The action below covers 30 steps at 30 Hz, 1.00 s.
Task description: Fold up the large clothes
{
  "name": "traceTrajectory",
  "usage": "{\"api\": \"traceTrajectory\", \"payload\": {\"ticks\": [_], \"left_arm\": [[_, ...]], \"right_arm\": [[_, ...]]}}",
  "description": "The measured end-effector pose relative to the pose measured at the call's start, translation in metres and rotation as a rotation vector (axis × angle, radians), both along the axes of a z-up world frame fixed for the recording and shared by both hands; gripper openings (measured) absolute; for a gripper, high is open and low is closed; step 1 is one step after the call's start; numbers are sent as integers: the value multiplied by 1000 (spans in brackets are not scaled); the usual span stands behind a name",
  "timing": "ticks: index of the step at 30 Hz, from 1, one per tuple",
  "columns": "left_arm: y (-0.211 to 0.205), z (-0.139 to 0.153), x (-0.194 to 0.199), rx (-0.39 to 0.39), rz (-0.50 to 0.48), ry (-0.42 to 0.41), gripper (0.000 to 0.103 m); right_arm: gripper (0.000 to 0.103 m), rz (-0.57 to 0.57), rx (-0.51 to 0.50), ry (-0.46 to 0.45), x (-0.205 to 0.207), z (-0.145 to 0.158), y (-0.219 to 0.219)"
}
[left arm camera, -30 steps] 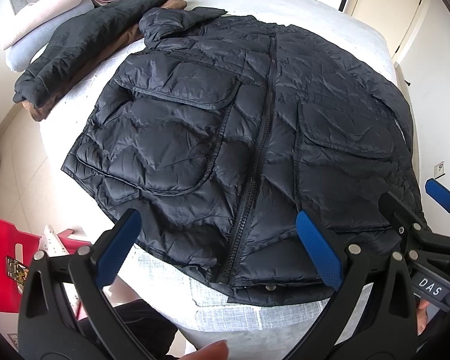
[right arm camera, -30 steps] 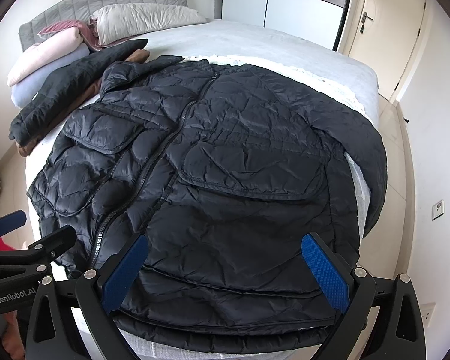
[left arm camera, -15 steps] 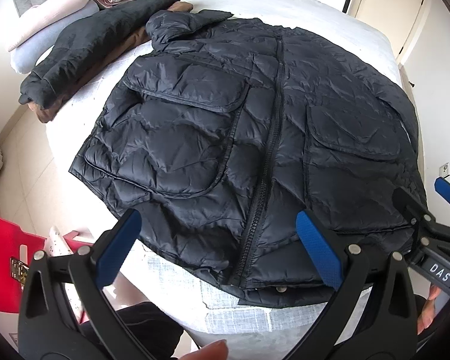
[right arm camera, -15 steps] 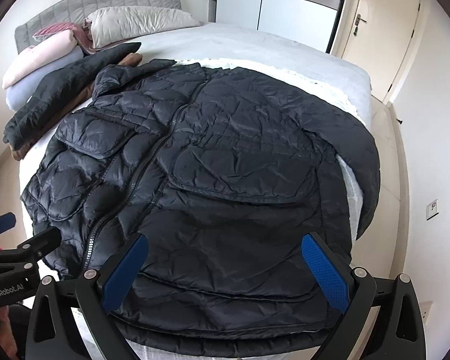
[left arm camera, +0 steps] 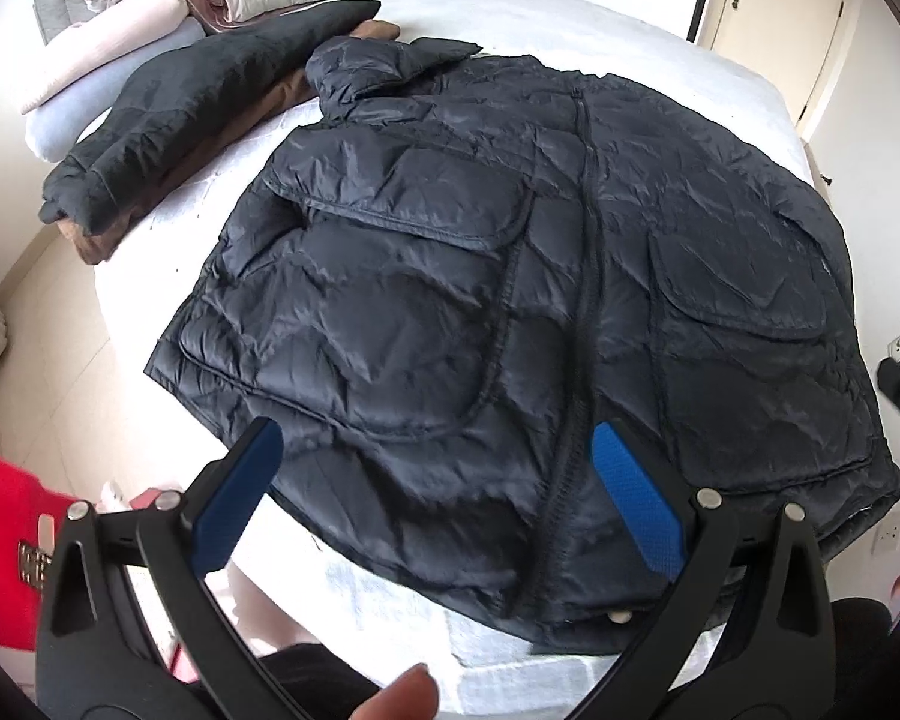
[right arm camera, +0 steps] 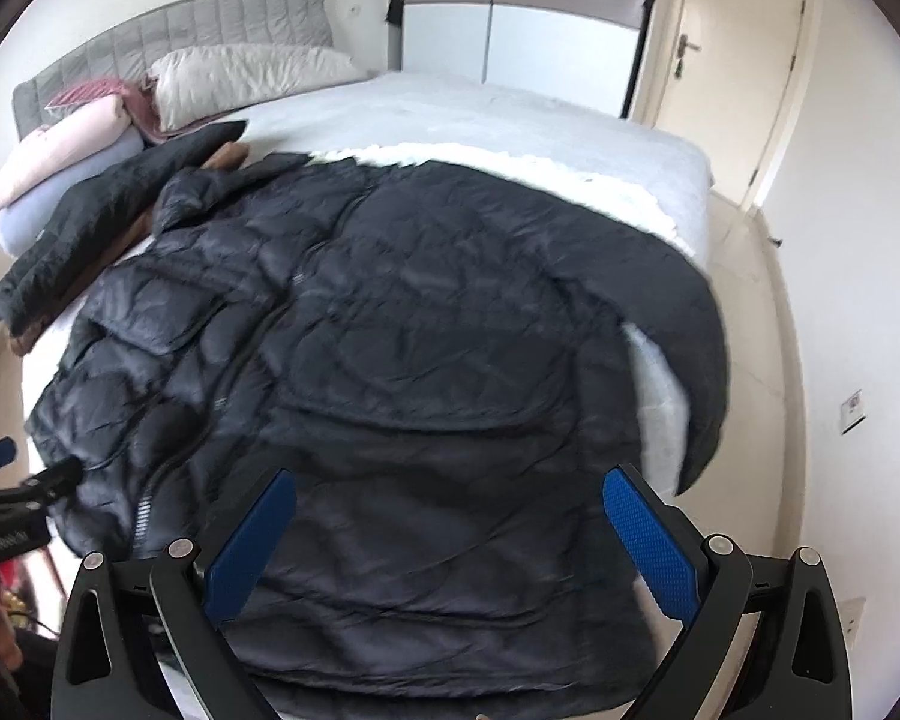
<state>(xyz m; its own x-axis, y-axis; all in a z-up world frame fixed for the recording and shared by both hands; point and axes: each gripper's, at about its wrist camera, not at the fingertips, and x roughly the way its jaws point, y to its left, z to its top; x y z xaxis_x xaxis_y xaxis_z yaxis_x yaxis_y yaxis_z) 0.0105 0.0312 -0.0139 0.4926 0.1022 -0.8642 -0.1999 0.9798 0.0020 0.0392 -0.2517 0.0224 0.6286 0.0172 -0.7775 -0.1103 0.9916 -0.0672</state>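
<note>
The black puffer jacket (left arm camera: 510,312) lies zipped and spread front-up across the bed (right arm camera: 510,114), ready for folding. Both the left gripper (left arm camera: 432,474) and right gripper (right arm camera: 450,516) hover wide open and empty at six o'clock by the hem, likely lining up a first grab.

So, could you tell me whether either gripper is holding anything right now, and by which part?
Nothing is held. The left gripper and right gripper are both open above the jacket, near its hem.
</note>
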Motion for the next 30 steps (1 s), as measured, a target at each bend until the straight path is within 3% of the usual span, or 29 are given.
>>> {"api": "traceTrajectory", "payload": {"ticks": [7,12,15,17,18,22,24,26,27,28,30], "left_arm": [[42,13,23,30,-17,-4,103],[92,-2,51,41,14,3,103],[137,-32,61,-26,91,-7,97],[167,-57,67,-102,113,37,75],[181,-68,69,-131,128,54,71],[204,-91,65,-234,121,46,66],[197,-89,62,-239,53,28,52],[187,-87,58,-252,7,41,30],[184,-86,56,-256,-6,45,22],[179,-82,53,-265,-17,50,16],[173,-73,44,-283,-14,71,13]], "right_arm": [[103,-11,201,119,40,6,-46],[103,1,287,252,76,-15,-61],[103,-17,349,318,89,-48,-73],[103,-29,410,386,96,-75,-80],[103,-40,449,406,99,-87,-85],[101,-30,509,366,100,-99,-89],[92,-6,459,330,97,-95,-83],[53,-14,356,304,94,-93,-76],[41,-17,319,284,92,-92,-74],[20,-19,310,264,91,-89,-76],[11,-39,315,235,92,-83,-82]]}}
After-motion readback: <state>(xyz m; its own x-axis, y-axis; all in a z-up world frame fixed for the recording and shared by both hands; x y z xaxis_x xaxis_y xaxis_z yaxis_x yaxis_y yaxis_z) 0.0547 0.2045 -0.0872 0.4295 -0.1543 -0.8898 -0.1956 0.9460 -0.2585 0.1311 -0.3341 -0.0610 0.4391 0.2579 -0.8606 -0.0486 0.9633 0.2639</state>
